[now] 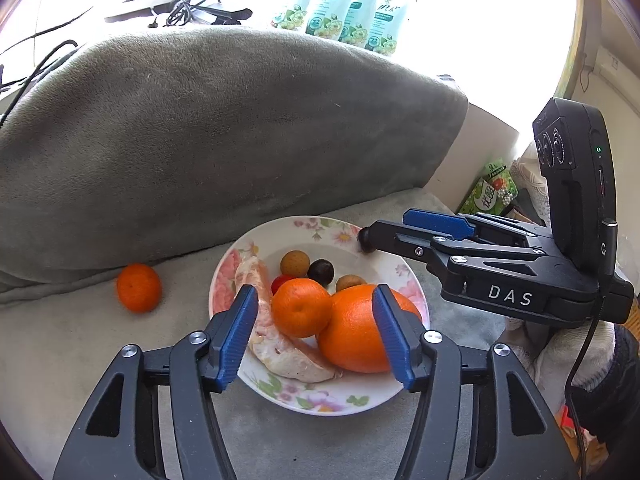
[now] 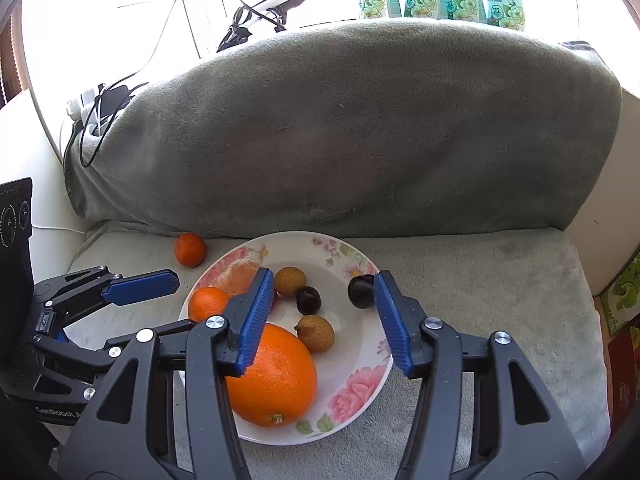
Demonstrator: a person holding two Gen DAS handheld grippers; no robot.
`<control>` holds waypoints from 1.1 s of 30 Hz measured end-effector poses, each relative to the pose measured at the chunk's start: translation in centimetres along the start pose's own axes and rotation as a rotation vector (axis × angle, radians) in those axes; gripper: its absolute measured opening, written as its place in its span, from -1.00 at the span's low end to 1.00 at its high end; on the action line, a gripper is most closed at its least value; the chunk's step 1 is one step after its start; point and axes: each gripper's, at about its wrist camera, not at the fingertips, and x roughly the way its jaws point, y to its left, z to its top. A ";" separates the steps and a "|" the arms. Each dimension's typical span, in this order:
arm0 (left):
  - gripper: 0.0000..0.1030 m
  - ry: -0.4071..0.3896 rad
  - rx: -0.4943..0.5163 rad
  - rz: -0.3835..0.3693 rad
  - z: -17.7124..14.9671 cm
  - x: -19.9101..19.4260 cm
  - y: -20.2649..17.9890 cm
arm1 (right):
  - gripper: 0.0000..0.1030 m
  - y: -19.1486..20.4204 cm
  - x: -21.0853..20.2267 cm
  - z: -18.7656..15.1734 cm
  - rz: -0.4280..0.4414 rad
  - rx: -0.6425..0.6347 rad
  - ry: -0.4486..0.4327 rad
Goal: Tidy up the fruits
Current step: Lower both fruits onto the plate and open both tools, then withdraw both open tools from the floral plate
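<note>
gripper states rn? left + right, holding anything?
Left tool: open, holding nothing; small orange sits between its fingers on the plate.
Right tool: open, holding nothing; dark fruit by one finger.

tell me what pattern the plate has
White plate with pink flowers and green leaves; clearest in the right wrist view.

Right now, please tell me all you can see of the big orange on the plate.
The big orange is round, bright and glossy with dimpled peel, whole and unpeeled, its stem scar facing the near rim. It lies on the flowered plate, beside the smaller mandarin and a pomelo segment. No gripper holds it.
</note>
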 end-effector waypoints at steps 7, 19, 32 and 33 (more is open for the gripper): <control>0.48 -0.001 0.010 0.017 -0.2 -0.2 -0.3 | 0.62 0.1 -0.7 0.1 -0.020 -0.002 -0.030; 0.49 -0.013 0.020 0.060 -1.0 -1.9 -0.5 | 0.83 1.0 -2.3 0.5 -0.036 -0.037 -0.067; 0.49 -0.039 0.009 0.076 -1.9 -4.1 -1.0 | 0.84 2.0 -3.7 0.4 -0.080 -0.072 -0.074; 0.49 -0.042 0.010 0.077 -2.0 -4.3 -1.1 | 0.84 2.1 -3.8 0.4 -0.079 -0.071 -0.073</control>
